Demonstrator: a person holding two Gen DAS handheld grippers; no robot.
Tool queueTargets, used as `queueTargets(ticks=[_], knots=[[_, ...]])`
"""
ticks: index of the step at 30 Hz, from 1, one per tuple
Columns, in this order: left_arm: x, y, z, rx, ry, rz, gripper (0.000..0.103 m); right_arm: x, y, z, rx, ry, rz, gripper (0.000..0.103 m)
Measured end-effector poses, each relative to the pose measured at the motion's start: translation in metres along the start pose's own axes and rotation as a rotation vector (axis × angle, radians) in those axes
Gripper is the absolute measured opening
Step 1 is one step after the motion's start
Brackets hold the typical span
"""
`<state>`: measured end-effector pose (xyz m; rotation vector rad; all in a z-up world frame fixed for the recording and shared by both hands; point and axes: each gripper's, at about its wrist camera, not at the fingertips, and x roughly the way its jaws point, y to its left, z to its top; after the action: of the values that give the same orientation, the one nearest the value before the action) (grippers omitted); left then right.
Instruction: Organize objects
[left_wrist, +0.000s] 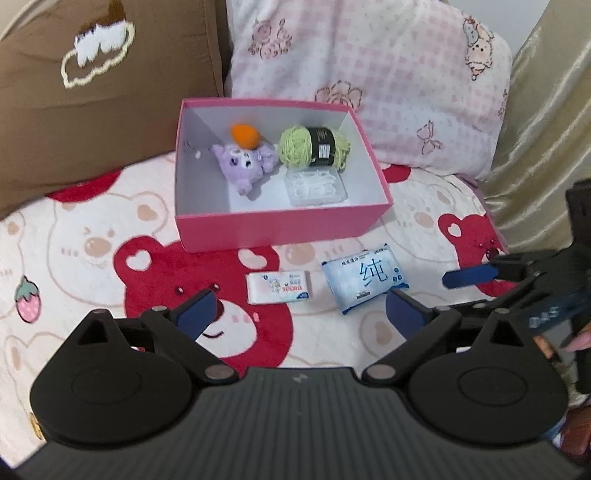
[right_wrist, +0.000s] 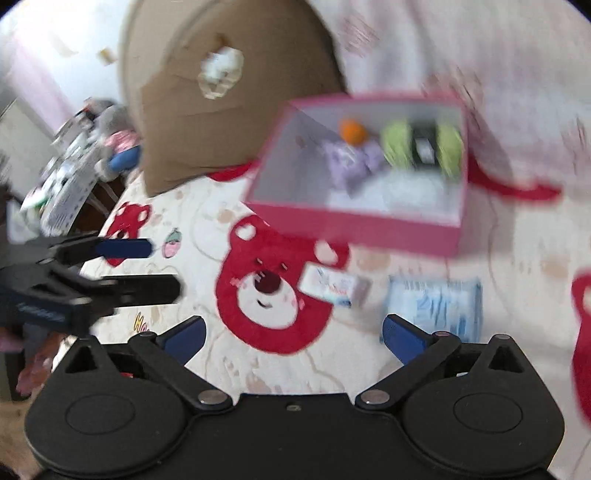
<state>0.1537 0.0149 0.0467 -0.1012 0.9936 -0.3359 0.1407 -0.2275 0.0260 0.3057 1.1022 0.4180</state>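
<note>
A pink box (left_wrist: 275, 229) stands on a bear-print blanket (left_wrist: 85, 254). It holds a purple plush toy (left_wrist: 245, 162) with an orange ball (left_wrist: 244, 136) on it, a green yarn skein (left_wrist: 314, 146) and a clear plastic case (left_wrist: 317, 186). In front of the box lie a small white tissue pack (left_wrist: 279, 287) and a light blue wet-wipe pack (left_wrist: 365, 280). My left gripper (left_wrist: 299, 314) is open and empty, just short of the two packs. My right gripper (right_wrist: 293, 334) is open and empty; its view is blurred, with the tissue pack (right_wrist: 334, 286) and wipe pack (right_wrist: 436, 306) ahead and the box (right_wrist: 354, 225) beyond.
A brown cushion (left_wrist: 92, 96) and a pink patterned pillow (left_wrist: 369, 74) lean behind the box. A gold fabric (left_wrist: 546, 129) hangs at the right. The right gripper's finger (left_wrist: 472, 277) shows at the right of the left wrist view. Clutter (right_wrist: 74, 166) lies beyond the blanket's left edge.
</note>
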Motion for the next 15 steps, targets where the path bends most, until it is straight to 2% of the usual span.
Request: queueTargets(ticks=[3, 9, 15], knots=[[0.016, 0.0, -0.007, -0.003, 0.026, 0.008, 0.099, 0.015, -0.02, -0.009, 0.04, 0.022, -0.041, 0.103], [0.046, -0.001, -0.024, -0.03, 0.073, -0.002, 0.099, 0.024, -0.041, -0.017, 0.058, 0.011, -0.092, 0.103], [0.077, -0.008, -0.037, -0.039, 0.075, -0.025, 0.101, 0.033, -0.042, -0.026, -0.053, 0.004, -0.19, 0.103]])
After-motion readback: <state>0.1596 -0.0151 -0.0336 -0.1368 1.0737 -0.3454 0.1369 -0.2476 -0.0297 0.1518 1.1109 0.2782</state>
